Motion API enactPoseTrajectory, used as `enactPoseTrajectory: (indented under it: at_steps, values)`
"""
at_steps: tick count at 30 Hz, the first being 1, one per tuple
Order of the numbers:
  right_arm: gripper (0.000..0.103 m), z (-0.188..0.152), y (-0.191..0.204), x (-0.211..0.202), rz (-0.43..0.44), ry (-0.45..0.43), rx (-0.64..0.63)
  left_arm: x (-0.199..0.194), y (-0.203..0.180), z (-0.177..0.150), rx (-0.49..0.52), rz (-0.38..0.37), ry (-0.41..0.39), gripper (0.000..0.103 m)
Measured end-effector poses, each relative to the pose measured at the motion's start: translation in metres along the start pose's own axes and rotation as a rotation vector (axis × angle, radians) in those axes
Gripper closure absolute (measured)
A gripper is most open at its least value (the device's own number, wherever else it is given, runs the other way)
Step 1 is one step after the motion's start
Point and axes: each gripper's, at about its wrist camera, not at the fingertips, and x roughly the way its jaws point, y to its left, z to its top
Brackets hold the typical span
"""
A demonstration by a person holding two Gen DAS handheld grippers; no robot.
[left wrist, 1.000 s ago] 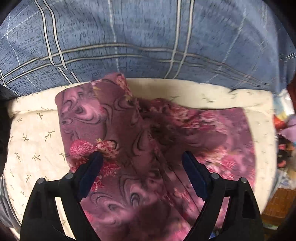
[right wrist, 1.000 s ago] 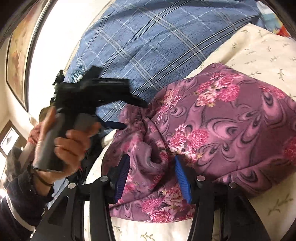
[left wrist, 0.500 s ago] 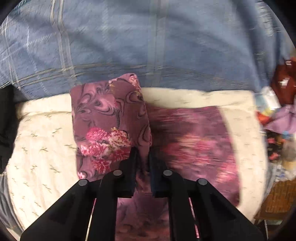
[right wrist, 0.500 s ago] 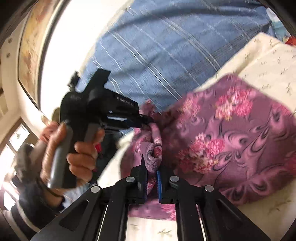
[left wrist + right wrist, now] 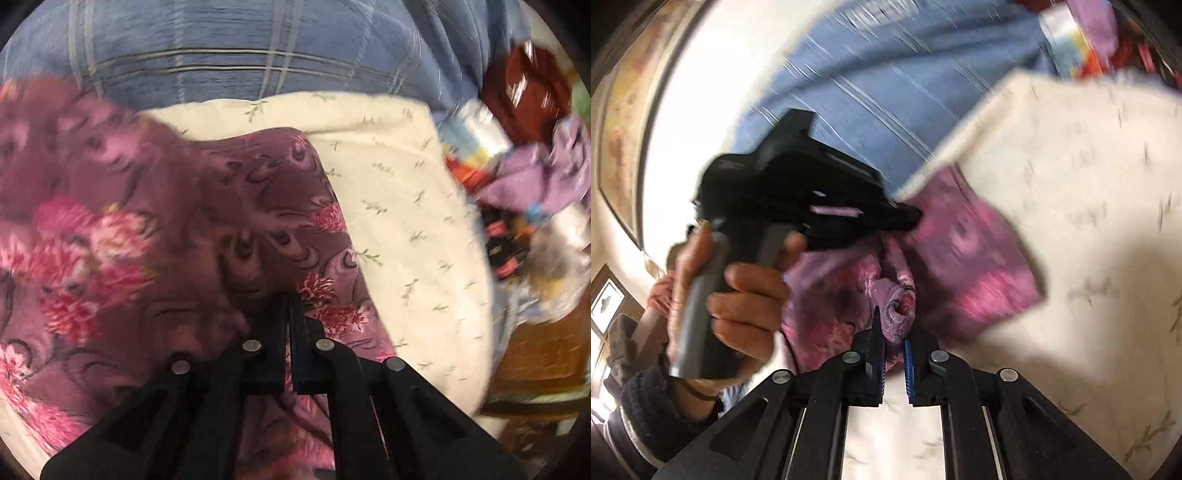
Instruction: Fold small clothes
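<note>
A purple floral garment (image 5: 229, 206) lies partly lifted on a cream leaf-print pad (image 5: 417, 229). My left gripper (image 5: 289, 299) is shut on a fold of the garment near its right edge. In the right wrist view, my right gripper (image 5: 892, 334) is shut on a bunched edge of the garment (image 5: 964, 251), which hangs up off the pad (image 5: 1082, 206). The left gripper also shows in the right wrist view (image 5: 912, 218), held by a hand (image 5: 738, 295), its tips against the cloth. Both views are motion-blurred.
A blue plaid blanket (image 5: 258, 51) lies behind the pad. A pile of coloured clothes (image 5: 535, 177) sits at the right, beside a wooden surface (image 5: 543, 354). A framed picture (image 5: 624, 110) hangs on the wall at left.
Both grippers went from open around the garment to shut on it, then lifted it. The cloth has pulled up and to the left, baring more of the cream pad on the right.
</note>
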Motion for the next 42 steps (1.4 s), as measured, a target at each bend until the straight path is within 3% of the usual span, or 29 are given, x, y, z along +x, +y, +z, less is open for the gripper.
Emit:
enactPoseTrajectory:
  at_steps: [3,5,7,8,9,12,16,20,23,24,25,27,32,35,39,42]
  values:
    - [0.090,0.002,-0.012,-0.003,0.006,0.038,0.033,-0.040,0.019,-0.003,-0.052,-0.087,-0.066,0.098]
    - [0.085,0.008,-0.009,-0.013,-0.018,0.013,0.004,-0.077,0.039,-0.001,-0.061,-0.089,-0.157,0.084]
    - [0.083,0.022,-0.006,-0.025,-0.025,-0.036,-0.010,-0.106,0.064,0.001,-0.097,-0.036,-0.234,0.042]
    - [0.082,0.031,-0.005,-0.026,-0.015,-0.051,-0.008,-0.117,0.076,0.001,-0.117,0.009,-0.262,0.037]
    - [0.079,0.041,-0.003,-0.023,-0.002,-0.051,-0.005,-0.123,0.088,0.001,-0.134,0.043,-0.278,0.037]
    - [0.070,0.074,0.008,0.005,0.042,0.019,-0.035,-0.121,0.122,-0.003,-0.201,0.021,-0.256,0.037]
    - [0.065,0.106,0.020,0.077,0.127,0.185,-0.016,-0.098,0.161,-0.016,-0.319,-0.091,-0.188,0.037]
    - [0.066,0.119,0.024,0.132,0.104,0.255,-0.008,-0.084,0.167,-0.026,-0.345,-0.179,-0.171,0.037]
    - [0.061,0.116,0.032,0.154,0.193,0.329,-0.007,-0.075,0.167,-0.026,-0.341,-0.184,-0.160,0.035]
    - [0.061,0.115,0.036,0.161,0.189,0.364,-0.034,-0.073,0.167,-0.026,-0.351,-0.183,-0.162,0.035]
    - [0.073,0.114,0.041,0.164,0.162,0.377,-0.073,-0.073,0.165,-0.026,-0.360,-0.192,-0.167,0.036]
    - [0.090,0.112,0.055,0.161,0.099,0.363,-0.183,-0.077,0.161,-0.029,-0.368,-0.189,-0.193,0.044]
    - [0.091,0.124,0.077,0.106,0.114,0.184,-0.254,-0.100,0.130,-0.034,-0.307,-0.197,-0.265,0.047]
    - [0.091,0.137,0.072,0.076,0.067,0.096,-0.267,-0.107,0.104,-0.027,-0.233,-0.080,-0.318,0.045]
    - [0.091,0.148,0.033,0.082,-0.070,0.119,-0.219,-0.072,0.099,-0.014,-0.212,0.024,-0.243,0.044]
    - [0.091,0.147,0.004,0.095,-0.120,0.145,-0.178,-0.039,0.103,-0.011,-0.216,0.097,-0.187,0.041]
